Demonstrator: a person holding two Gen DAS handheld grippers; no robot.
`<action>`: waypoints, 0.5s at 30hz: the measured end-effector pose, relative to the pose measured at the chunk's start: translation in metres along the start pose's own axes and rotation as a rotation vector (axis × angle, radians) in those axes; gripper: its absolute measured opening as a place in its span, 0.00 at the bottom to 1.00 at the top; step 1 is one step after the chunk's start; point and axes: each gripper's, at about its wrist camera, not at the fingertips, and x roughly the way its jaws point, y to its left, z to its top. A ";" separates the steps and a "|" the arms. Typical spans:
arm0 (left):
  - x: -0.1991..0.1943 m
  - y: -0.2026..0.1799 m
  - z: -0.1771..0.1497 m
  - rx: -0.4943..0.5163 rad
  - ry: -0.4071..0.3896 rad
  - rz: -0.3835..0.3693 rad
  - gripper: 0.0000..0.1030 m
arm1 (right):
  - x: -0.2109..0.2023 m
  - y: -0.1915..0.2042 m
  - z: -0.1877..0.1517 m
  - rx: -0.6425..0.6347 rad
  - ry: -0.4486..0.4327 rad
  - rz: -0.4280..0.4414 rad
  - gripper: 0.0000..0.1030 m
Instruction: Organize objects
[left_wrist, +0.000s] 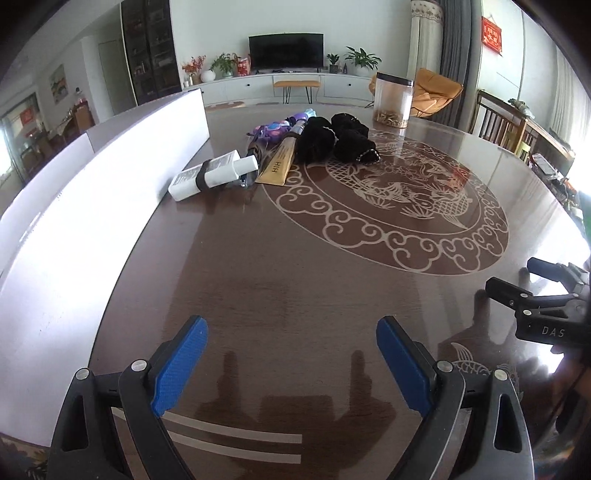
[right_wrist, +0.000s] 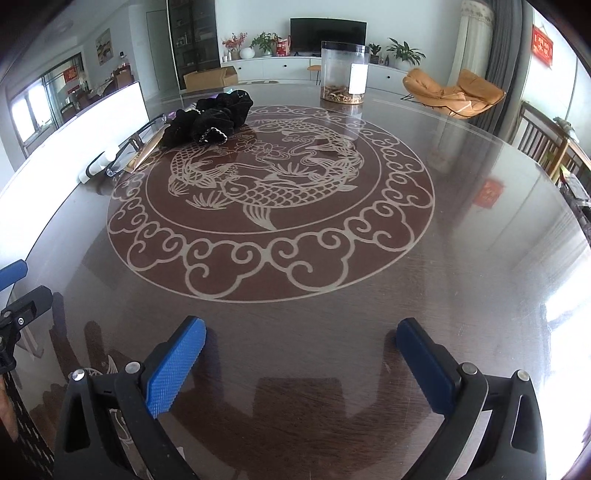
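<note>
Where black scrunchies (right_wrist: 212, 118) pile, umbrella (left_wrist: 275, 131) hides.

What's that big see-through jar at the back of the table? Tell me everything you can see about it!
The clear jar is a tall round tub that looks like plastic, standing upright near the far edge of the dark glossy table. It has a dark rim or lid on top and a white label on its side. It is almost empty: only a thin layer of small brownish bits covers the bottom. Nothing touches it except the table; the pile of black cloth lies apart from it.
</note>
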 end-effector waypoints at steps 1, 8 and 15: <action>0.001 0.000 0.000 0.002 0.000 0.001 0.91 | 0.000 0.000 0.000 0.000 0.000 -0.001 1.00; 0.005 0.010 -0.001 -0.043 0.023 -0.004 0.91 | 0.000 0.000 0.000 0.001 0.001 -0.002 1.00; 0.013 0.017 -0.001 -0.072 0.061 0.003 0.91 | 0.000 0.000 0.001 0.002 0.001 -0.002 1.00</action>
